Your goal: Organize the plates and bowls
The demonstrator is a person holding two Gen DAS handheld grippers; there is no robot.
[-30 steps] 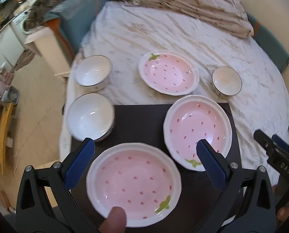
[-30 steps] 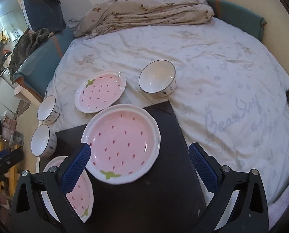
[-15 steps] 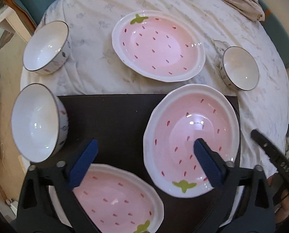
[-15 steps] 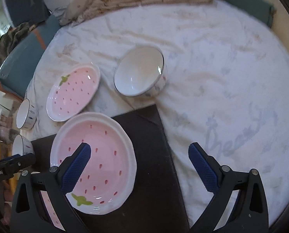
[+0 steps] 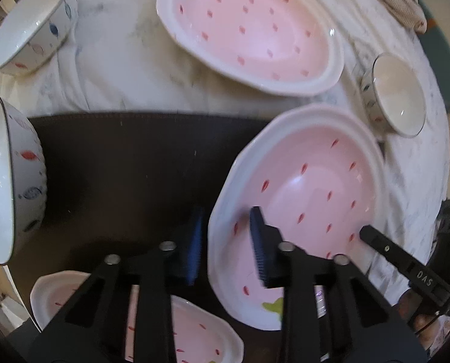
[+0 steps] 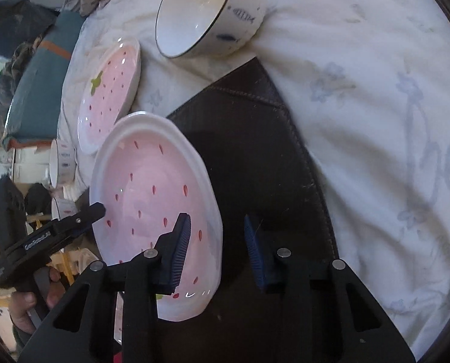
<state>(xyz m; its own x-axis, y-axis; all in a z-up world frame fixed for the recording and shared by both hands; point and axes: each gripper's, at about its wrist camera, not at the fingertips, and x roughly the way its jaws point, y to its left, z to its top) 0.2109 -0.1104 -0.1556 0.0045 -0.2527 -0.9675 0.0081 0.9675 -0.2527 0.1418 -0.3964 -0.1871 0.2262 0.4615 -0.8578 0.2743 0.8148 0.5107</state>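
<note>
Both grippers straddle opposite rim edges of the same pink strawberry plate, which lies on the dark mat spread over the bed sheet. Seen by the left wrist camera, the left gripper has one blue pad inside the plate at lower centre and the other outside its left rim; the jaws are narrowed but a gap shows on both sides of the rim, so no firm pinch is visible. Seen by the right wrist camera, the right gripper likewise has one pad over the pink well and one on the mat beyond the right rim, jaws partly spread and not pressed on the rim.

Bare mat lies open left of the plate in the left view and right of it in the right view, up to the stitched mat edge. A second pink plate sits on the sheet at top centre, just beyond the mat's far edge. A third plate pokes out at the bottom, under the left gripper. White bowls with fish marks sit at upper left, at the left edge and at right. All plates and bowls show nothing inside.
</note>
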